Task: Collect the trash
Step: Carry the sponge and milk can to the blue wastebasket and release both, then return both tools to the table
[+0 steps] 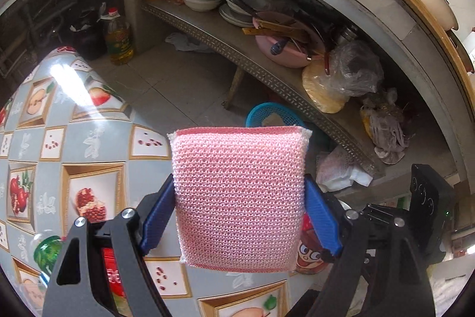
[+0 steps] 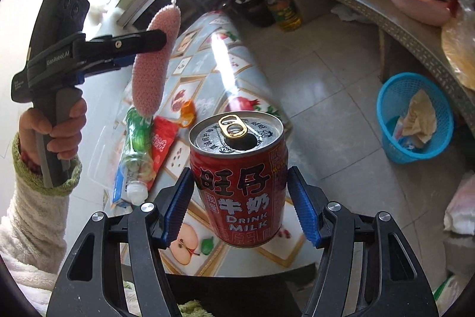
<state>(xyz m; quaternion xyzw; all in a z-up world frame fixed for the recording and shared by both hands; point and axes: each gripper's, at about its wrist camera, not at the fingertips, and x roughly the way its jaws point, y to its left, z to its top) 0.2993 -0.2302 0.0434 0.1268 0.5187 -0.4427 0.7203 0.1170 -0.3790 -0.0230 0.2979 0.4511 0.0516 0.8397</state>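
Observation:
My left gripper (image 1: pixel 239 216) is shut on a pink mesh sponge (image 1: pixel 239 195), held up above the fruit-patterned table (image 1: pixel 89 144). The right wrist view shows that sponge (image 2: pixel 156 61) from the side, in the left gripper (image 2: pixel 154 46). My right gripper (image 2: pixel 239 204) is shut on a red milk drink can (image 2: pixel 240 177), upright with its tab end open, above the table's (image 2: pixel 207 55) near edge. A blue mesh waste basket (image 2: pixel 415 118) with crumpled paper in it stands on the floor to the right; its rim (image 1: pixel 273 109) peeks out behind the sponge.
On the table lie an empty plastic bottle (image 2: pixel 136 150), a red wrapper (image 2: pixel 161 141) and an orange scrap (image 2: pixel 187 112). A low shelf (image 1: pixel 267 73) holds bowls, plates, a pink basin and bags. An oil bottle (image 1: pixel 118 40) stands on the tiled floor.

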